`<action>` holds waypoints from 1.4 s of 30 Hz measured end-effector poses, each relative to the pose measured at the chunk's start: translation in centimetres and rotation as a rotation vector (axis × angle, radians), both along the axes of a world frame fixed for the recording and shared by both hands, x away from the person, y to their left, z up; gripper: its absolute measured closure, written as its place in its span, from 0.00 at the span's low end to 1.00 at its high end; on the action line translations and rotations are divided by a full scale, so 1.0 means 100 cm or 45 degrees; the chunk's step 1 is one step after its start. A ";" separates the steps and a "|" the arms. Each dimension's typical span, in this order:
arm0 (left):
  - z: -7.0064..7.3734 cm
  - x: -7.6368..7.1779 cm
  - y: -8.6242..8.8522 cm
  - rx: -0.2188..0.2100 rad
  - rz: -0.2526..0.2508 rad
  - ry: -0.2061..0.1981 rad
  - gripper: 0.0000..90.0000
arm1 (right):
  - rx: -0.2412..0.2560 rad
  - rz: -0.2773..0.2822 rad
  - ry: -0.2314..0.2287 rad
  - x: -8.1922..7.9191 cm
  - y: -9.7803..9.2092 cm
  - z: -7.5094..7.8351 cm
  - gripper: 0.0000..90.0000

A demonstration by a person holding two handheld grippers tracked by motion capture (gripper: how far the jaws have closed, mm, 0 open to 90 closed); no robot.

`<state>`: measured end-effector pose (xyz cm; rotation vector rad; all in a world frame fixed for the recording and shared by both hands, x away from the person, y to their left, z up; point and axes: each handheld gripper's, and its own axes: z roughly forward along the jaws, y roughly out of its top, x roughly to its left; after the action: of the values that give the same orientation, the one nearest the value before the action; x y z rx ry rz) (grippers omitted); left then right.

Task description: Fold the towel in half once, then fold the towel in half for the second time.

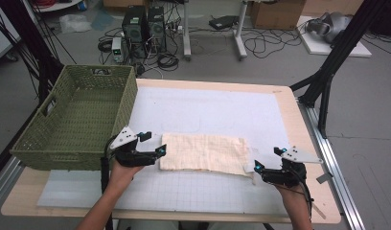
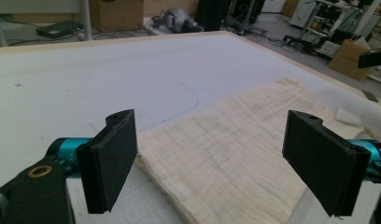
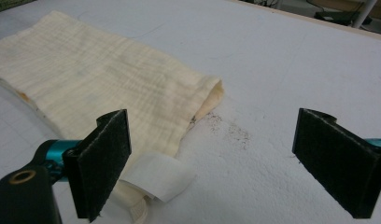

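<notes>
A folded cream cloth [image 1: 203,153] lies flat on the white mat [image 1: 212,108] near the table's front. My left gripper [image 1: 153,143] sits at the cloth's left end, open, its jaws straddling the near corner of the cloth [image 2: 235,149] without closing on it; in the left gripper view the left gripper [image 2: 216,163] holds nothing. My right gripper [image 1: 268,159] is at the cloth's right end, also open. In the right gripper view the right gripper [image 3: 219,163] stands just off the cloth [image 3: 100,79], with a white label [image 3: 156,179] curling up beside its left jaw.
A green woven basket [image 1: 74,115] stands on the table's left side, close behind my left hand. The wooden table edge [image 1: 304,129] runs along the right. Computers, cables and boxes lie on the floor beyond the table.
</notes>
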<state>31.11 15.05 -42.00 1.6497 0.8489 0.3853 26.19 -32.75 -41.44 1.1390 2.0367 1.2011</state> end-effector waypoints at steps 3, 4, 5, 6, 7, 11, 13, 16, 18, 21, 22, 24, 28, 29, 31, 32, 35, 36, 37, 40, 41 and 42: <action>0.000 0.001 -0.002 0.009 -0.006 -0.007 0.20 | -0.005 0.001 0.008 0.001 -0.001 -0.001 0.12; 0.001 0.000 -0.002 0.010 -0.007 -0.007 0.20 | -0.011 0.000 0.010 0.002 -0.001 -0.002 0.12; 0.001 0.000 -0.002 0.009 -0.008 -0.008 0.20 | -0.012 0.000 0.012 0.002 -0.001 -0.002 0.12; 0.001 0.000 -0.001 0.010 -0.008 -0.009 0.20 | -0.014 0.001 0.007 0.003 -0.001 -0.002 0.12; 0.001 0.000 -0.001 0.010 -0.012 -0.007 0.20 | -0.010 0.001 0.007 0.003 -0.001 -0.002 0.12; 0.000 0.000 -0.001 0.007 -0.015 0.002 0.20 | -0.013 0.005 0.006 0.002 0.000 -0.001 0.12; 0.000 0.000 -0.001 0.007 -0.010 0.005 0.20 | -0.007 0.003 -0.004 0.002 0.001 0.000 0.12; -0.001 0.000 -0.002 0.019 -0.005 0.016 0.20 | 0.009 0.006 -0.001 0.002 0.001 0.000 0.12; -0.001 0.000 -0.002 0.019 -0.013 0.023 0.20 | 0.010 0.010 0.004 0.003 0.002 0.000 0.12; -0.002 0.001 -0.004 0.010 -0.011 0.025 0.20 | 0.009 0.018 0.004 0.005 0.004 0.000 0.12; -0.002 0.002 -0.005 0.011 -0.016 0.024 0.20 | 0.003 0.021 0.013 0.006 0.004 -0.001 0.12; -0.002 0.003 -0.005 -0.004 -0.035 0.038 0.20 | 0.000 0.025 0.016 0.006 0.005 -0.002 0.12; 0.000 0.005 -0.002 -0.016 -0.034 0.045 0.21 | 0.007 0.031 0.024 0.003 0.004 -0.002 0.12; 0.002 0.006 -0.001 -0.018 -0.030 0.048 0.21 | 0.003 0.033 0.028 0.002 0.004 -0.003 0.12; 0.005 0.008 0.000 -0.033 -0.016 0.043 0.21 | -0.009 0.035 0.031 0.000 0.004 -0.002 0.12; 0.005 0.009 -0.001 -0.050 -0.016 0.041 0.21 | -0.006 0.034 0.028 -0.001 0.003 -0.002 0.12; 0.005 0.014 -0.007 -0.045 -0.018 0.042 0.21 | 0.022 0.025 0.023 -0.002 -0.002 -0.001 0.12; 0.005 0.017 -0.008 -0.055 -0.013 0.045 0.22 | 0.027 0.023 0.017 -0.001 -0.003 0.000 0.12; 0.006 0.021 -0.010 -0.056 -0.010 0.056 0.22 | 0.037 0.020 0.023 -0.001 -0.004 0.000 0.12; 0.008 0.032 -0.015 -0.049 -0.005 0.067 0.22 | 0.034 0.033 0.033 0.001 -0.005 -0.002 0.12; 0.009 0.035 -0.016 -0.043 -0.007 0.071 0.22 | 0.027 0.042 0.043 0.001 -0.005 -0.002 0.12; 0.010 0.039 -0.018 -0.025 -0.007 0.069 0.23 | 0.017 0.047 0.045 0.001 -0.005 -0.002 0.12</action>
<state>35.00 13.26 -40.96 1.6507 0.8857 0.3286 26.32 -33.21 -41.65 1.1410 2.0881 1.2221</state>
